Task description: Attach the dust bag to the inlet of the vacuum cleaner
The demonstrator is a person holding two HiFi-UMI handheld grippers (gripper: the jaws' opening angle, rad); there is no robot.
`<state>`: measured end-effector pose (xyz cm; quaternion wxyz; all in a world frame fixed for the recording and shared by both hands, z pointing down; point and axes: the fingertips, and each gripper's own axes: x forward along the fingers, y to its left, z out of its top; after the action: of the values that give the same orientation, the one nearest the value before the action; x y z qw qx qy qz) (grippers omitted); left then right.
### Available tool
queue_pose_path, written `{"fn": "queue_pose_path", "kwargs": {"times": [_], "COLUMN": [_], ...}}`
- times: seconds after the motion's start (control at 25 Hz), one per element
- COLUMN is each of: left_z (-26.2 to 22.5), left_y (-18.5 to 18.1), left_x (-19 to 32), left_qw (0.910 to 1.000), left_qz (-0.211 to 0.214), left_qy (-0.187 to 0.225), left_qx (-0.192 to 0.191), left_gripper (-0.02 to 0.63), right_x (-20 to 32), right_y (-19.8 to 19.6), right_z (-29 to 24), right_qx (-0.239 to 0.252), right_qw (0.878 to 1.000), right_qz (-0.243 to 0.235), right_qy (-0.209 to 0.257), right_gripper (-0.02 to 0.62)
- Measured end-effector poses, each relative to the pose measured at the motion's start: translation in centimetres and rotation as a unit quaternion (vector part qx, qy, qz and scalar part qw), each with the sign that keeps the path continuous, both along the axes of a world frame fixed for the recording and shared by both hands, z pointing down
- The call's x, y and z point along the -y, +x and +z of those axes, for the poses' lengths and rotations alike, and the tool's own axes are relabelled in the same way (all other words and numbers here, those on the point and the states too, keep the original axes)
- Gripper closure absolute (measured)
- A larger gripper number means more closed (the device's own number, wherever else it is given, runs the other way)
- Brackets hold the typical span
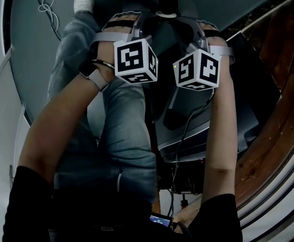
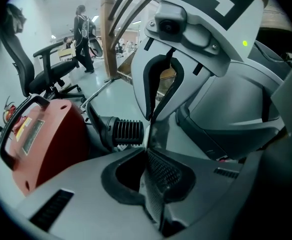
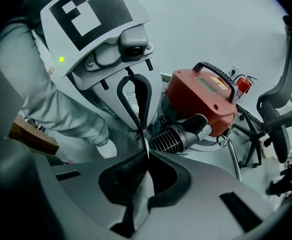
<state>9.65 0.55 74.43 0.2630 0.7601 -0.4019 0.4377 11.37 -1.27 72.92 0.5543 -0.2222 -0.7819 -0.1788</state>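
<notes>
1. Above the grey floor [image 3: 211, 24], between the two tools, the dust bag [image 3: 142, 200] shows as a thin pale sheet, edge-on. Whatever it holds cannot be seen.
2. Left hand-held gripper [image 2: 147, 153]: jaws pressed together on the bag's edge.
3. Right hand-held gripper [image 3: 147, 156]: jaws closed on the same sheet, facing the left one tip to tip, very close.
4. Vacuum cleaner [image 3: 206, 96] — red body, black handle — stands on the floor beyond the jaws, apart from the bag. Its casing looks closed and the inside is not visible.
5. A ribbed black hose [image 3: 178, 136] meets the cleaner's front, just past the gripper tips.
6. Background: an office chair [image 2: 41, 69], a fire extinguisher [image 3: 242, 86] behind the cleaner, and a person [image 2: 82, 36] standing far off.
</notes>
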Motion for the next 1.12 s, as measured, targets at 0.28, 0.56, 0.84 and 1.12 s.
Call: {"fn": "queue_pose_path", "kwargs": {"times": [0.28, 0.56, 0.84, 1.12], "left_z": [-1.5, -1.2, -0.6, -0.5], "left_y": [-0.3, -0.9, -1.1, -1.1], "left_x": [1.1, 1.7, 2.0, 2.0], "left_qw": [0.9996, 0.9989, 0.9987, 0.9991], "left_qz": [-0.008, -0.029, -0.039, -0.028], "left_qy": [0.024, 0.031, 0.028, 0.027], "left_qx": [0.012, 0.019, 0.018, 0.019], "left_gripper": [0.583, 0.583, 0.583, 0.583], "right_x": [1.1, 1.9, 2.5, 3.5], "right_y": [-0.3, -1.0, -1.3, -0.6], "right_z": [-1.4, -1.0, -0.4, 0.5], "right_qx": [0.01, 0.015, -0.007, -0.039], "right_qw": [1.0, 0.999, 0.998, 0.997], "right_qz": [-0.009, -0.035, -0.05, -0.058], "right_qy": [0.014, 0.028, 0.026, 0.026], "right_gripper": [0.565, 0.565, 0.563, 0.563]}}
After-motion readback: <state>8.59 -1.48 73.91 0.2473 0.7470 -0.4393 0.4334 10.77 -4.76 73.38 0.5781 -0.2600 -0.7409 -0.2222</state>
